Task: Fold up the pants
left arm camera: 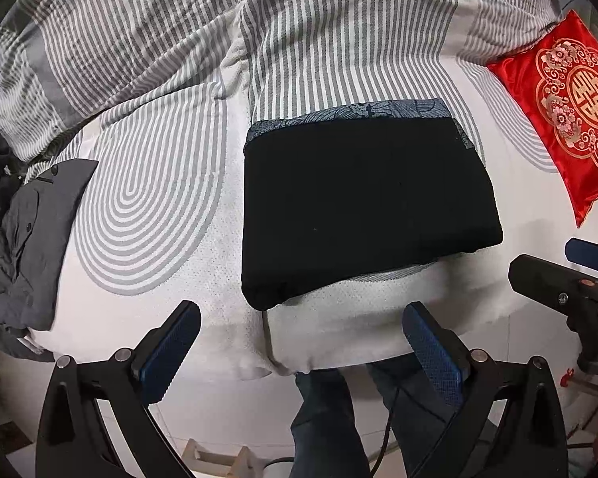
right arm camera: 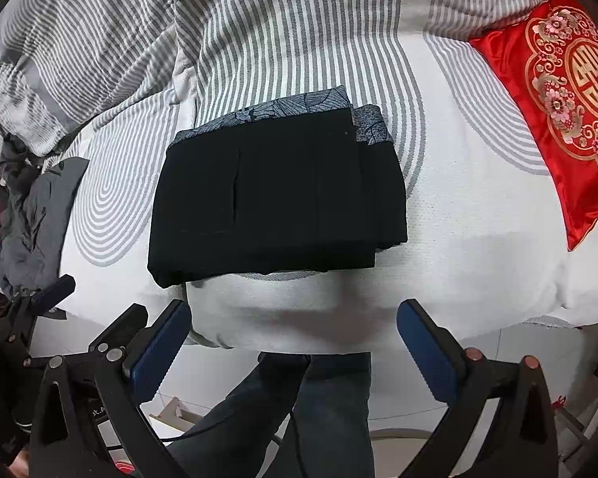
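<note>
- The black pants [left arm camera: 362,203] [right arm camera: 275,195] are seen folded into a compact rectangle, laid on the bed [left arm camera: 358,318] [right arm camera: 478,239] near its front edge.
- A white mattress cover with grey curved stripes is seen on the bed; a striped duvet [left arm camera: 339,40] [right arm camera: 279,32] is bunched toward the far edge.
- A red embroidered cushion [left arm camera: 570,119] [right arm camera: 558,103] is set toward the right edge, a grey garment [left arm camera: 28,239] [right arm camera: 32,223] at the left edge.
- Pale floor tiles are visible below the front edge.
- The left gripper [left arm camera: 299,342] [right arm camera: 52,290] and right gripper [right arm camera: 295,338] [left arm camera: 554,275] are held spread and unladen, short of the front edge.
</note>
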A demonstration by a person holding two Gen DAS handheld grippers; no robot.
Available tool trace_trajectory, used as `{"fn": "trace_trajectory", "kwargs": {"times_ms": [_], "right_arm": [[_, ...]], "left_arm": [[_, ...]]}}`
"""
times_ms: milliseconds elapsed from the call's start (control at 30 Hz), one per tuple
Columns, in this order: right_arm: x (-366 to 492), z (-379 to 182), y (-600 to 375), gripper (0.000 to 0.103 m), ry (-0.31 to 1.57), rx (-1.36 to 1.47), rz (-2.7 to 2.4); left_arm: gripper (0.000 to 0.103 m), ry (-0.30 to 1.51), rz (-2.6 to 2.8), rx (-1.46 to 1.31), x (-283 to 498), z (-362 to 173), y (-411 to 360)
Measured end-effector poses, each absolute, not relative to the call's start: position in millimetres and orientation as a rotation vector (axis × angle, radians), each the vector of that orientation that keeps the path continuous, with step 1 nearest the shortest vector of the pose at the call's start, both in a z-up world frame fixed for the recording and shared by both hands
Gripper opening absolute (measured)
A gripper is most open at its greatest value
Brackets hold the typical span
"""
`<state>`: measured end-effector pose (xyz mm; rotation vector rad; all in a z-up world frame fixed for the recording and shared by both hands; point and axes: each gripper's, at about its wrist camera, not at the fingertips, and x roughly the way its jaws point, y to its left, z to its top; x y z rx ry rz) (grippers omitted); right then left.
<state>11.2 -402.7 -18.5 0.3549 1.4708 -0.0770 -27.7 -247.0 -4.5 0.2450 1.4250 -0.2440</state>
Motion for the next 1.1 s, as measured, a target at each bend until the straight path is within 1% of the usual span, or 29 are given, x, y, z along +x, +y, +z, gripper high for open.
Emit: {"fn": "trace_trajectory", "kwargs": {"times_ms": [1100], "right_arm": [[17, -32, -406, 0.103, 1.506, 0.350, -0.076]], "left_arm": [[0.102, 1.431, -0.267, 0.223, -22, -12, -252]]}}
